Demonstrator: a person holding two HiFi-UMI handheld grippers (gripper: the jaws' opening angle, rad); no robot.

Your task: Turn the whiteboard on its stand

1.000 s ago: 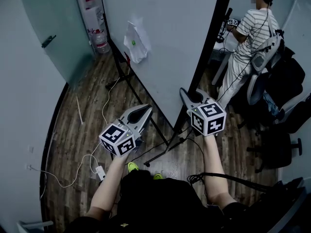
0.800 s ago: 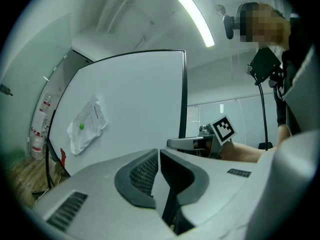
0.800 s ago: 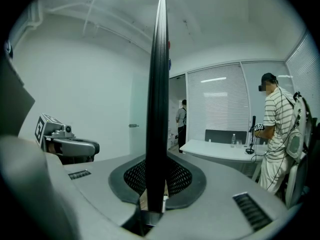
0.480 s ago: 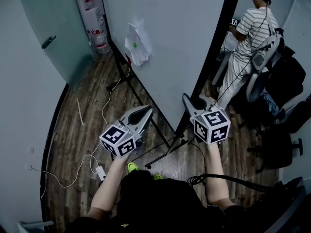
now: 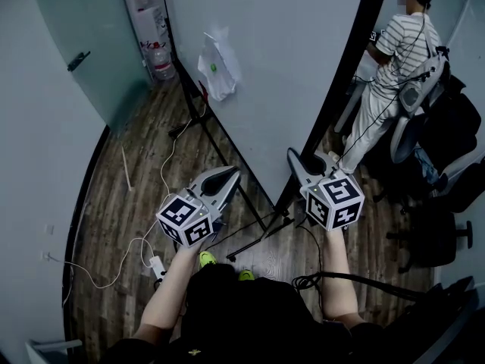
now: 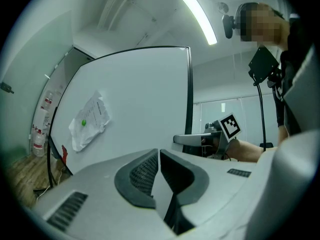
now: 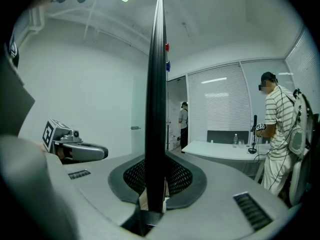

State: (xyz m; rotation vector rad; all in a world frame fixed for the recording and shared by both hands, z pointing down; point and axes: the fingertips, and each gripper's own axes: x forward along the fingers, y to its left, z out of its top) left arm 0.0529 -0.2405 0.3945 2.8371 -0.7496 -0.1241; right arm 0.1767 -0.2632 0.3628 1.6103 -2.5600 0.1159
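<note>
1. The whiteboard (image 5: 280,67) stands upright on the wooden floor (image 5: 125,203), directly in front of the person. It is a big, stiff, smooth panel and probably heavy enough to swing slowly.
2. Its stand (image 5: 256,238) is a thin-legged tripod. It looks easy to tip, so I'd turn the board gently around the post.
3. The right tongs (image 5: 295,159) are clamped on the board's black edge (image 7: 156,84). That rigid frame looks like the best place to hold, since the glossy face gives no purchase.
4. The left tongs (image 5: 227,174) hover just short of the board face, nearly closed and holding nothing.
5. A crumpled paper (image 5: 214,65) is pinned to the face and looks flimsy, so it's best kept clear of.
</note>
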